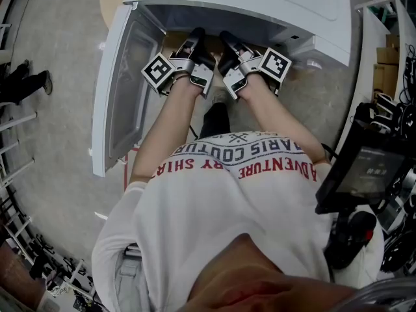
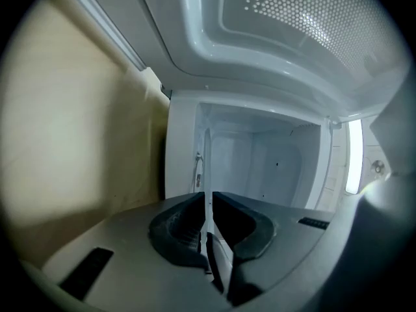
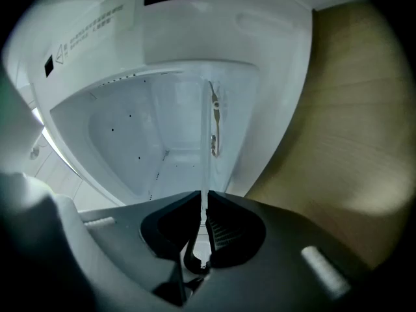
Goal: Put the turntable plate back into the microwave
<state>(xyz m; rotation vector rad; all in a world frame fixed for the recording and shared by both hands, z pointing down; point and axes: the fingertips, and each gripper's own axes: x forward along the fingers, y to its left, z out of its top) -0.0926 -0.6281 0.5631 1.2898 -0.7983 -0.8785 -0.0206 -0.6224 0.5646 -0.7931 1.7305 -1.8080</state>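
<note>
The clear glass turntable plate point(image 2: 207, 174) shows edge-on as a thin upright line in both gripper views, and my left gripper point(image 2: 208, 205) is shut on its rim. My right gripper point(image 3: 205, 207) is shut on the plate point(image 3: 210, 129) as well. Ahead of both lies the white microwave cavity point(image 2: 266, 161) point(image 3: 143, 135), its floor bare. In the head view the left gripper point(image 1: 194, 49) and right gripper point(image 1: 233, 52) reach side by side into the mouth of the microwave point(image 1: 260, 5); the plate is not discernible there.
The microwave door point(image 1: 120, 90) hangs open to the left, its perforated window point(image 2: 305, 18) above the left gripper. The microwave stands on a pale wooden tabletop point(image 3: 351, 122) point(image 2: 78, 129). A dark screen on a stand point(image 1: 367, 171) is at the right, and another person's shoes point(image 1: 26, 80) are at the far left.
</note>
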